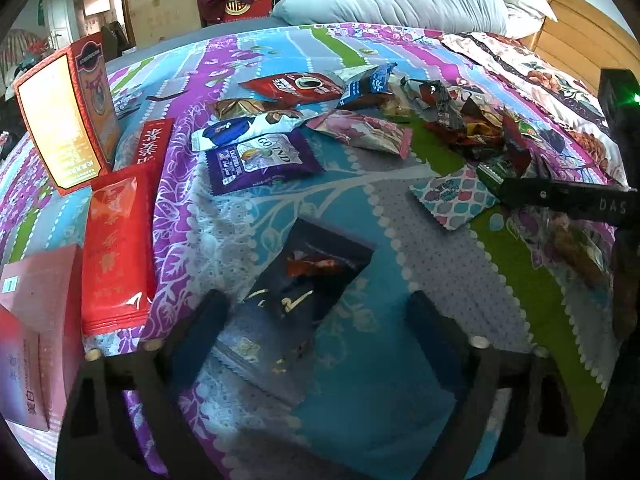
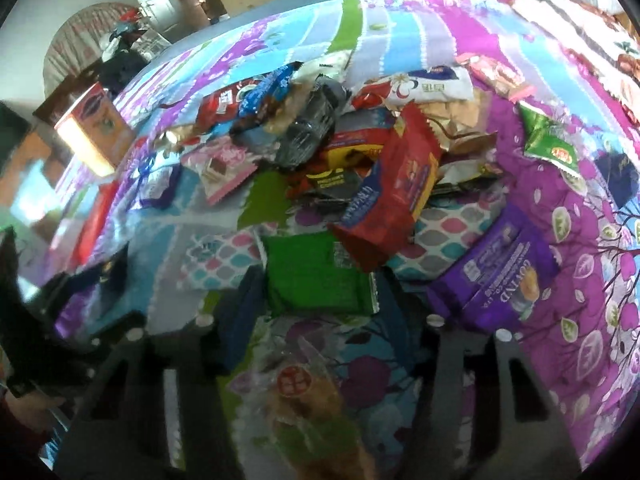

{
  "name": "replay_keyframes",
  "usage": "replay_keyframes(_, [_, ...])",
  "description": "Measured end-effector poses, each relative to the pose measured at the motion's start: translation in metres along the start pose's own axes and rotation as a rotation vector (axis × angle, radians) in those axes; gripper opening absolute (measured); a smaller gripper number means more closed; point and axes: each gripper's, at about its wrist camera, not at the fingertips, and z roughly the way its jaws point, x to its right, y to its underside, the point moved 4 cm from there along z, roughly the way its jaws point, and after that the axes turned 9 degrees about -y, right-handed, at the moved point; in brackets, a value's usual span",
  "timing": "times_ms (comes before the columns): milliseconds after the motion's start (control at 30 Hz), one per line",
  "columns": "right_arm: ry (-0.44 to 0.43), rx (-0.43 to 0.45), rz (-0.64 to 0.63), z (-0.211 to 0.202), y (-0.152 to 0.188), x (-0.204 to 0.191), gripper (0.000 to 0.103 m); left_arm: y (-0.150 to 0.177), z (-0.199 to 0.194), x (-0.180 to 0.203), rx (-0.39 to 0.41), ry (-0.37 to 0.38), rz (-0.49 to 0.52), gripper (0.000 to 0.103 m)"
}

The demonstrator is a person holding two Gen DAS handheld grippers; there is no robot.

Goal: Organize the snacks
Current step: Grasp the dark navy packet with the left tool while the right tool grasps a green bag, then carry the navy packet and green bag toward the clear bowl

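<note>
A: Bedspread (image 1: 400,216) fills both my views, the snack heap (image 2: 360,152) piled mid-bed.

B: And boxes?

A: I see a red box (image 1: 64,120) standing upright at the left edge, a red pack (image 1: 116,256) flat beside it.

B: Your left claw?

A: Left gripper (image 1: 316,328) is spread wide over a dark packet (image 1: 312,268) lying flat, not touching it.

B: Right?

A: Right gripper (image 2: 324,320) is spread too, a green packet (image 2: 312,276) between its tips; contact I cannot tell. A clear-wrapped snack (image 2: 304,396) lies just below.

A dark navy packet (image 1: 308,276) lies flat, apart from the heaped snack packets (image 1: 460,120).
</note>
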Motion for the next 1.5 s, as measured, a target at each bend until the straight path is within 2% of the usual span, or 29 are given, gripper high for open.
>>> replay_keyframes(33, [-0.019,0.017,-0.003,-0.004,0.0,-0.001,0.046,0.0,-0.002,-0.002,0.004,0.0,-0.007,0.067])
replay_keyframes(67, [-0.035,0.023,-0.004,-0.006,-0.003,-0.002,0.044,0.0,-0.004,-0.003,0.004,0.0,-0.012,0.053])
replay_keyframes(100, [-0.04,0.034,-0.012,-0.01,-0.003,-0.004,0.044,0.0,-0.005,-0.005,0.002,0.006,-0.022,0.045])
replay_keyframes(133, [-0.04,0.038,-0.024,-0.012,-0.003,-0.006,0.044,-0.001,-0.006,-0.006,-0.001,0.012,-0.031,0.043])
replay_keyframes(300, [-0.06,0.038,-0.026,-0.015,-0.001,-0.009,0.044,0.0,-0.012,-0.007,0.003,0.01,-0.032,0.039])
replay_keyframes(533, [-0.086,0.118,-0.093,-0.048,-0.006,-0.034,0.043,-0.01,-0.043,-0.012,0.073,-0.013,-0.06,0.038])
replay_keyframes(700, [-0.078,0.198,-0.179,-0.077,-0.017,-0.064,0.043,-0.028,-0.076,-0.015,0.156,-0.034,-0.066,0.038])
replay_keyframes(900, [-0.065,0.278,-0.28,-0.105,-0.031,-0.099,0.043,-0.053,-0.136,-0.021,0.29,-0.047,-0.068,0.038])
replay_keyframes(1033, [-0.07,0.317,-0.326,-0.119,-0.041,-0.121,0.043,-0.063,-0.168,-0.031,0.351,-0.066,-0.082,0.038])
replay_keyframes(1233, [-0.096,0.378,-0.408,-0.143,-0.06,-0.165,0.043,-0.069,-0.214,-0.068,0.421,-0.131,-0.145,0.038])
replay_keyframes(1433, [-0.141,0.423,-0.515,-0.153,-0.08,-0.226,0.043,-0.062,-0.248,-0.128,0.457,-0.214,-0.247,0.038])
replay_keyframes(1500, [-0.159,0.432,-0.553,-0.154,-0.084,-0.249,0.033,-0.056,-0.259,-0.151,0.466,-0.246,-0.285,0.038])
